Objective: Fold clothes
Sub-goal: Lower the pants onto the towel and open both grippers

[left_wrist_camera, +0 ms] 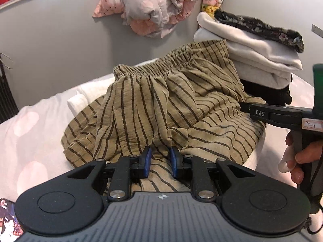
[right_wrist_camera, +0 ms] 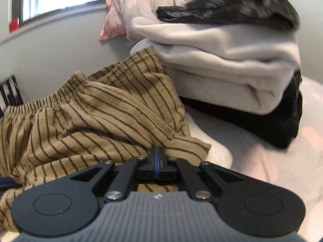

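On the bed (left_wrist_camera: 30, 125), spread over the white bedding with faint pink dots, lies the striped skirt (left_wrist_camera: 161, 104), tan with dark lines. Its gathered waistband (left_wrist_camera: 157, 66) points toward the grey wall and its hem sits at the near edge, so it takes up most of the middle of the bed.

Looks to me like the fold is just getting set up: both claws are down at the near hem, ready to lift it and carry it toward the waistband. The next move probably needs both sides raised together, so the crinkly cloth doesn't bunch or slide off to one side.

At the far right of the bed sits a stack of folded clothes (left_wrist_camera: 262, 50), grey fleece with a dark floral piece on top and something black underneath. The skirt's right side runs up against it. A rumpled pink and grey duvet (left_wrist_camera: 153, 6) is piled against the wall, and some plush toys (left_wrist_camera: 212, 0) are in the far corner. A window runs along the top left.

The left claw (left_wrist_camera: 160, 159) is partly open with a ridge of skirt cloth between its blue pads; I can't tell how hard they press. The right claw (right_wrist_camera: 157, 159) is fully closed, pinching the skirt's hem near its right corner. A hand (left_wrist_camera: 298, 161) holds that right handle.
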